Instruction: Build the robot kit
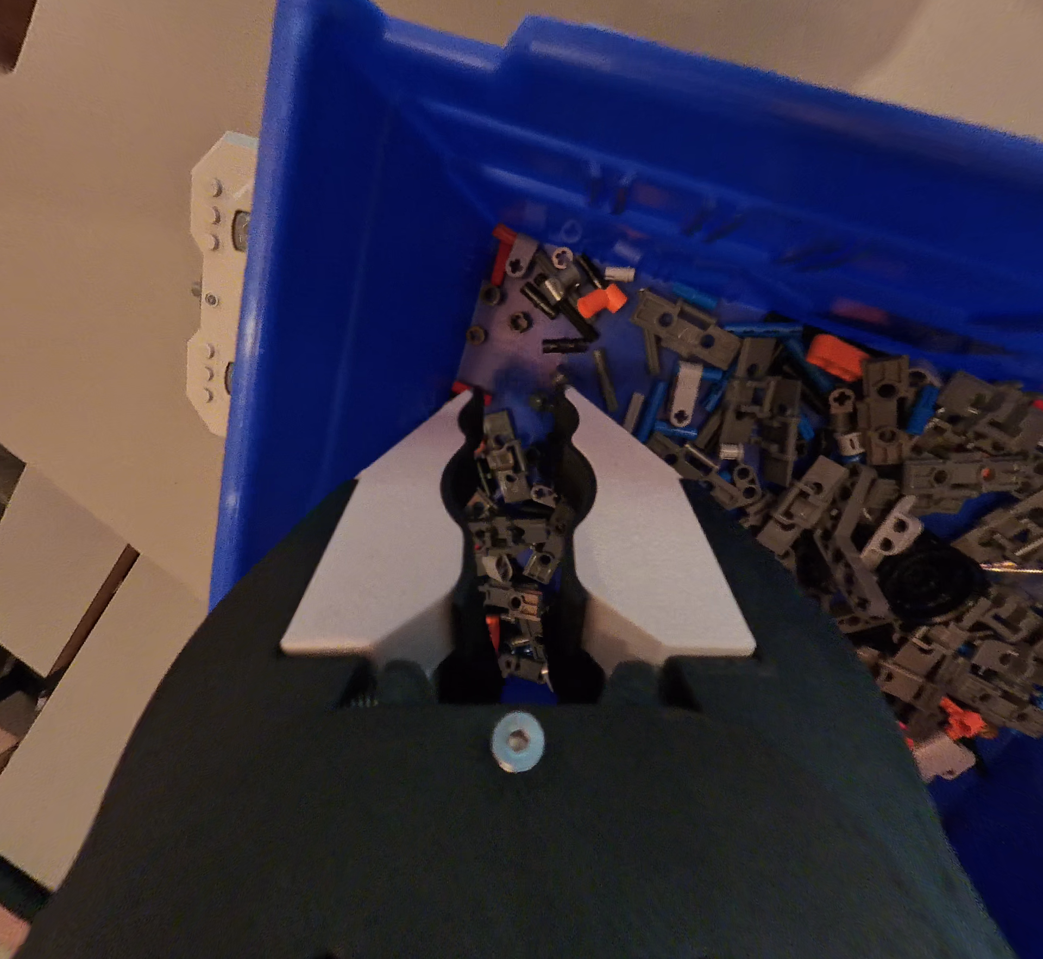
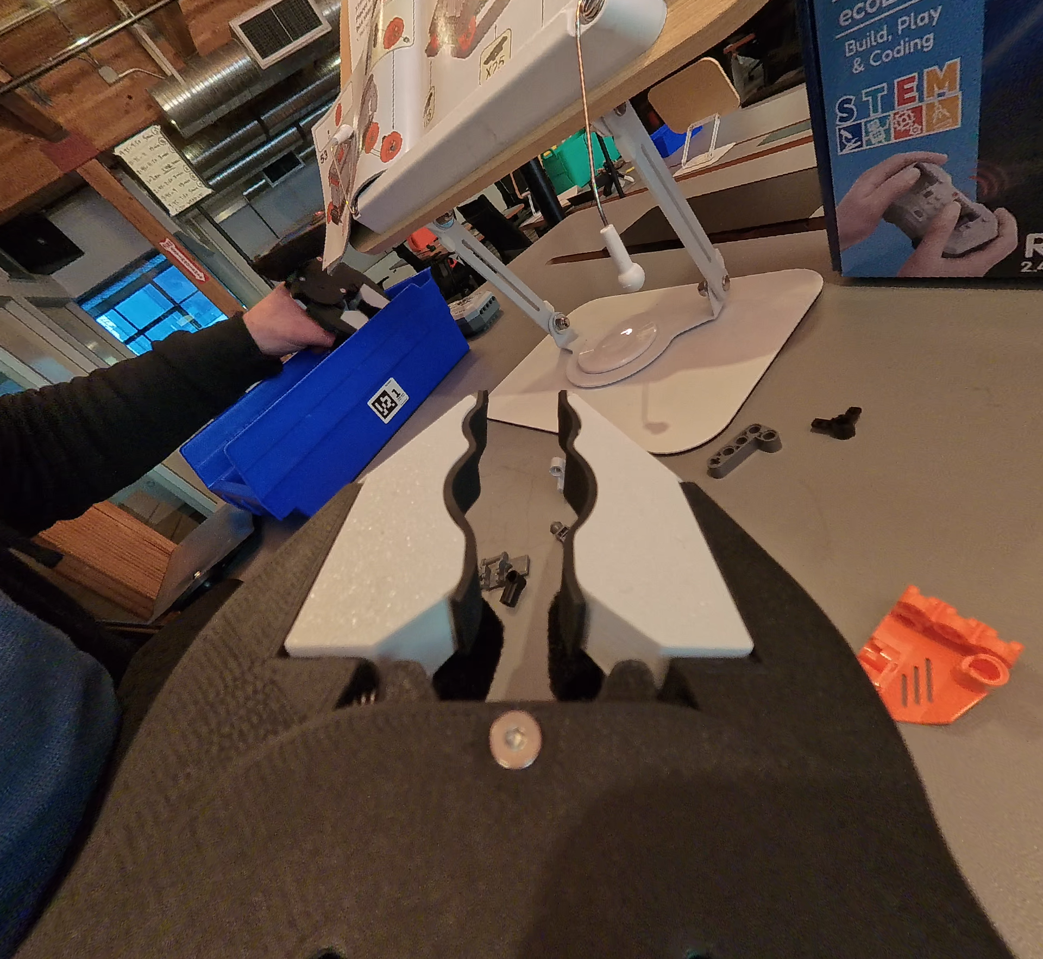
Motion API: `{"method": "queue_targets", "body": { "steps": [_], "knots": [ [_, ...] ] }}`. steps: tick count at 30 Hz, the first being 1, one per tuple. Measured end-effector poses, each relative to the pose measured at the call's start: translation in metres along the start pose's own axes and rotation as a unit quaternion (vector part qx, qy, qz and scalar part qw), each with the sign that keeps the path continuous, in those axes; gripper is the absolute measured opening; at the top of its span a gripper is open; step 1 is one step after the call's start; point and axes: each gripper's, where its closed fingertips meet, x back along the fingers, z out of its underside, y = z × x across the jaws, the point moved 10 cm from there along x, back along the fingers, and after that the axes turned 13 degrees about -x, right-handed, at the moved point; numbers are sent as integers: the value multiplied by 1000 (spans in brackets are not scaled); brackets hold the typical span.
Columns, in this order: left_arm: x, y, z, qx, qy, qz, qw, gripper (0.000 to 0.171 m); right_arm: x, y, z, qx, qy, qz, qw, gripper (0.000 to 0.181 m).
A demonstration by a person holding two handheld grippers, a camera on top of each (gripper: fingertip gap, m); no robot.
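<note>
My left gripper (image 1: 519, 395) is open and empty. It hangs over the near-left corner of a blue bin (image 1: 350, 254) full of small grey, blue, black and orange building parts (image 1: 818, 457). In the right wrist view the same bin (image 2: 338, 412) stands on the table at the left, with a hand holding the left gripper (image 2: 333, 299) over it. My right gripper (image 2: 522, 401) is open and empty above the grey table (image 2: 875, 537). A small grey piece with a black pin (image 2: 505, 573) lies on the table between its fingers.
A white book stand (image 2: 677, 345) holds an open instruction booklet (image 2: 440, 17) ahead. A grey beam (image 2: 745, 449), a black connector (image 2: 835, 421) and an orange part (image 2: 937, 661) lie on the table at the right. A blue product box (image 2: 914, 96) stands far right. A white studded piece (image 1: 217, 282) sits outside the bin. Across from one pair of fingers to the other is roughly 40 centimeters.
</note>
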Motion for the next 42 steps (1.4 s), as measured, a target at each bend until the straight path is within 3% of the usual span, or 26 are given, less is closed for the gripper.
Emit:
{"method": "queue_targets", "body": {
  "steps": [5, 6, 12, 25, 31, 33, 35, 42],
  "knots": [
    [-10, 3, -1, -3, 18, 14, 1000, 19, 0, 0, 0, 0, -1, -1, 1000, 22],
    [-10, 2, -1, -4, 15, 18, 1000, 9, 0, 0, 0, 0, -2, -1, 1000, 22],
    [-7, -5, 0, -18, 23, 12, 999, 7, 1, 0, 0, -1, -3, -2, 1000, 23],
    [36, -36, 9, -12, 8, 56, 998, 6, 0, 0, 0, -1, -2, -1, 1000, 23],
    [37, -52, 16, -9, 15, 101, 995, 6, 0, 0, 0, -1, -2, -1, 1000, 23],
    [38, -53, 18, -2, 11, 104, 994, 14, 0, 0, 0, -1, -1, 0, 1000, 23],
    [40, -52, 20, 6, 8, 96, 995, 24, 0, 0, 0, -1, -1, 0, 1000, 23],
    [46, -32, 27, 24, -1, 50, 998, 27, 0, -1, 0, -2, 1, 1, 1000, 22]
  ]
}}
